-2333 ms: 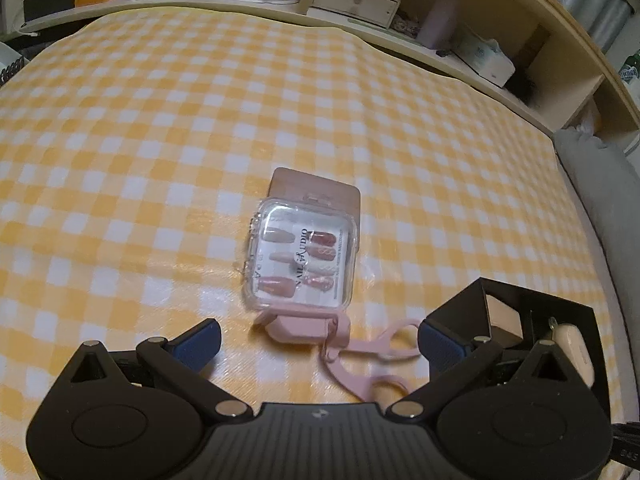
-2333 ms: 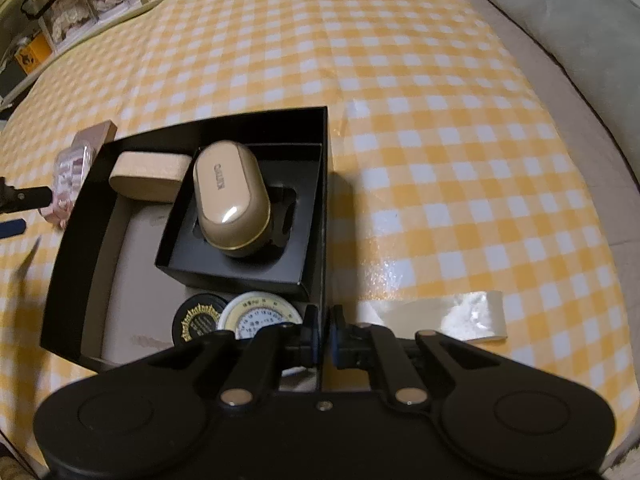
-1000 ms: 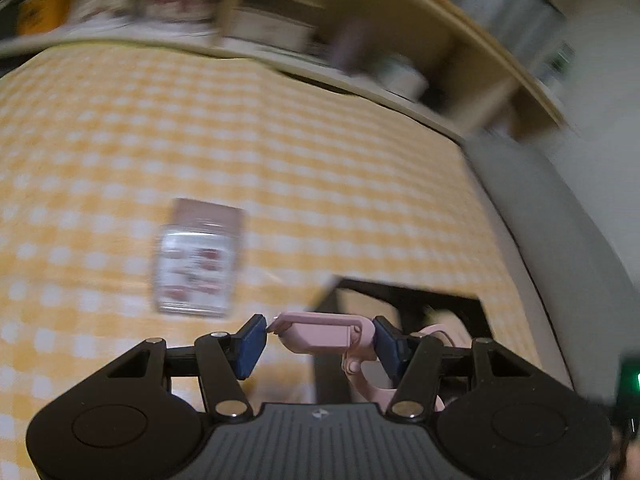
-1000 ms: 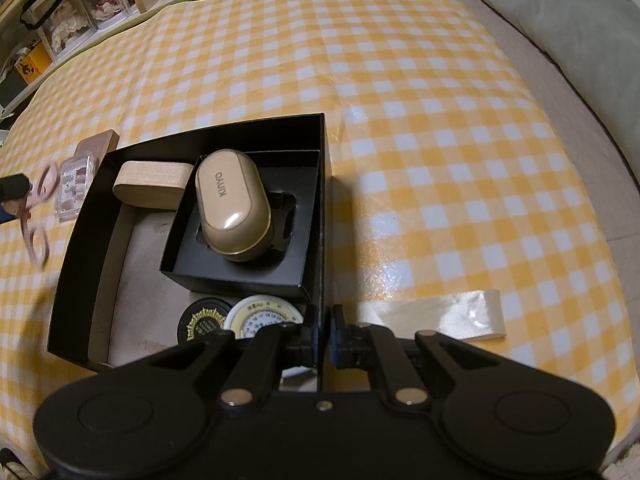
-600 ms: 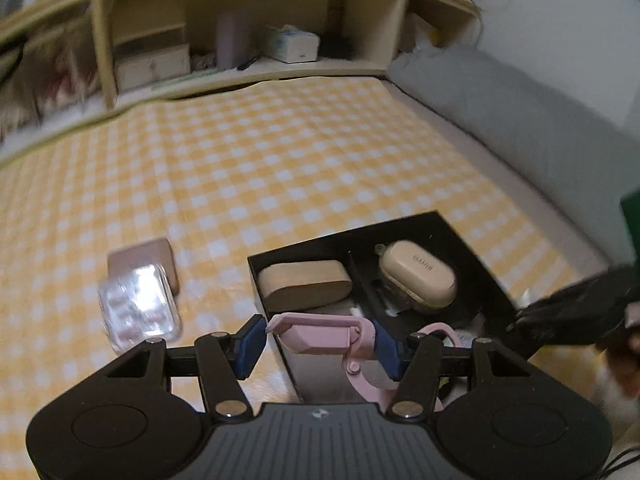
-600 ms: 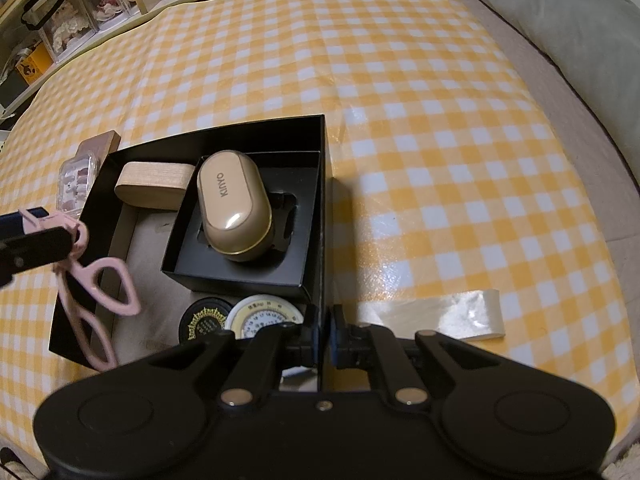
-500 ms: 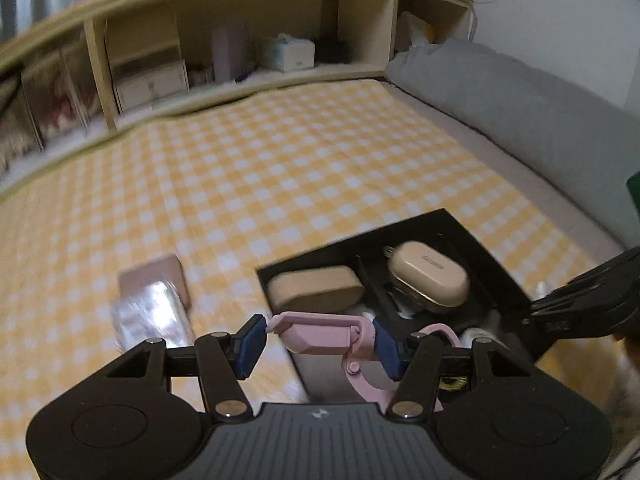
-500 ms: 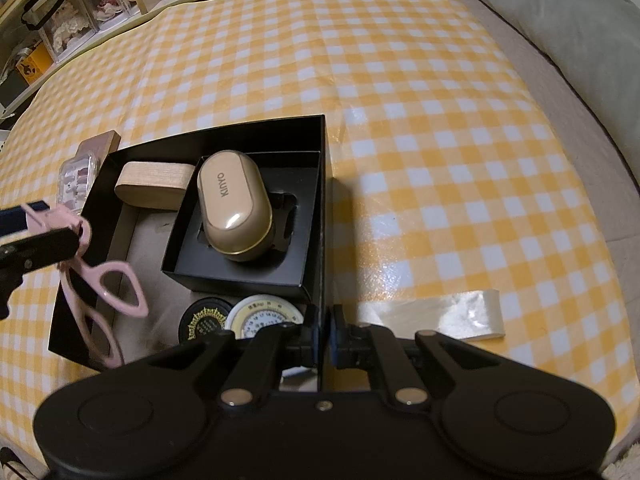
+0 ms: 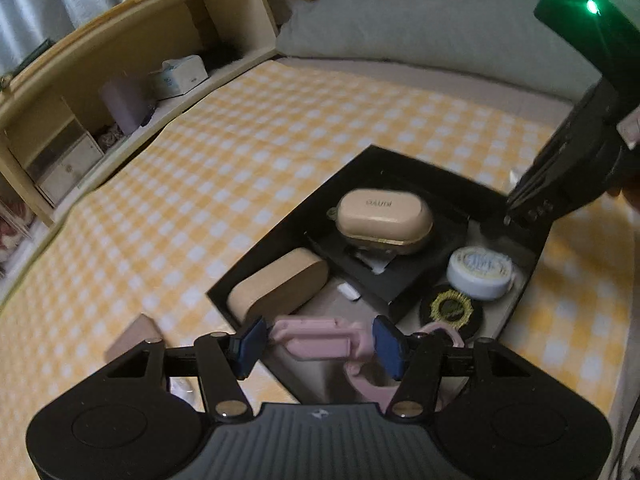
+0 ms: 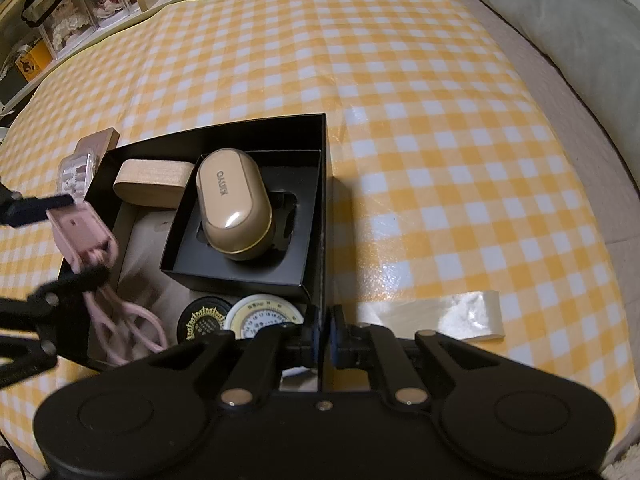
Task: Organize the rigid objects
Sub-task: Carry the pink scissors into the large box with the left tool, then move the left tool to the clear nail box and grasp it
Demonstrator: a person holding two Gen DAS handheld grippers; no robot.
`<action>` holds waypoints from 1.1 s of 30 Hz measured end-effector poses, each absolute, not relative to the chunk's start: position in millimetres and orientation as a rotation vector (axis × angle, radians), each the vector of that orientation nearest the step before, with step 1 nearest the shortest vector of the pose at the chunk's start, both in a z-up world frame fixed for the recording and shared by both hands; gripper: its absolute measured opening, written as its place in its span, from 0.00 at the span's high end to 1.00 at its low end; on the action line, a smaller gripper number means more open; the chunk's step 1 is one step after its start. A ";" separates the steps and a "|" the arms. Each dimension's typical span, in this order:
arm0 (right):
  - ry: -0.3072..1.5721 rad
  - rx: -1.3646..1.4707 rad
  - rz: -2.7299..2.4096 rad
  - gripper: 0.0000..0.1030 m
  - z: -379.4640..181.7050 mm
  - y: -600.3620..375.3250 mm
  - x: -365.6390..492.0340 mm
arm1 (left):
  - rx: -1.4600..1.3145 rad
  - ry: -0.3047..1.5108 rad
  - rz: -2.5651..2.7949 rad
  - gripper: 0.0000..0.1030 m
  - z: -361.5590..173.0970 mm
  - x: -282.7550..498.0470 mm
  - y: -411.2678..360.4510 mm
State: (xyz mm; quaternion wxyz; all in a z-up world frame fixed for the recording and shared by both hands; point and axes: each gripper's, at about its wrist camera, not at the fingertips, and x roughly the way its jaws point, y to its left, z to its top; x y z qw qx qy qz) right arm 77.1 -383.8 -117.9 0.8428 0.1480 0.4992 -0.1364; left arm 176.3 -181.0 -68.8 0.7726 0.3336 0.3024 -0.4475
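A pink eyelash curler (image 9: 320, 338) hangs between the blue pads of my left gripper (image 9: 320, 344), over the near corner of the black box (image 9: 288, 220). The jaws are opening and a thin gap shows at the left pad. In the right wrist view the curler (image 10: 80, 236) tilts, its loops down inside the box (image 10: 216, 128). My right gripper (image 10: 324, 338) is shut on the box's near right wall. The box holds a beige earbud case (image 10: 234, 208), a tan case (image 10: 152, 184), a white tin (image 10: 264, 316) and a black-and-gold tin (image 10: 204, 320).
A clear nail box (image 10: 76, 172) and a pink box (image 10: 100, 140) lie on the yellow checked cloth left of the black box. A shiny strip (image 10: 432, 316) lies to its right. A grey pillow (image 9: 440, 28) and wooden shelves (image 9: 120, 72) border the cloth.
My left gripper carried the curler from beside the nail box to above the black box and rolled. Its pads now stand slightly wider. The right gripper and the box have not moved.
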 end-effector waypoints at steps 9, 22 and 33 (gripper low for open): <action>1.058 0.310 -0.290 0.94 -119.7 -379.5 79.9 | 0.484 0.801 -0.956 0.09 -56.9 190.2 -169.2; 1.058 0.310 -0.290 0.94 -119.5 -378.9 80.4 | 0.495 0.839 -1.004 0.00 -49.9 168.3 -168.4; 1.058 0.307 -0.291 0.94 -120.7 -377.5 83.5 | 0.469 0.803 -1.004 0.00 -39.2 153.6 -159.6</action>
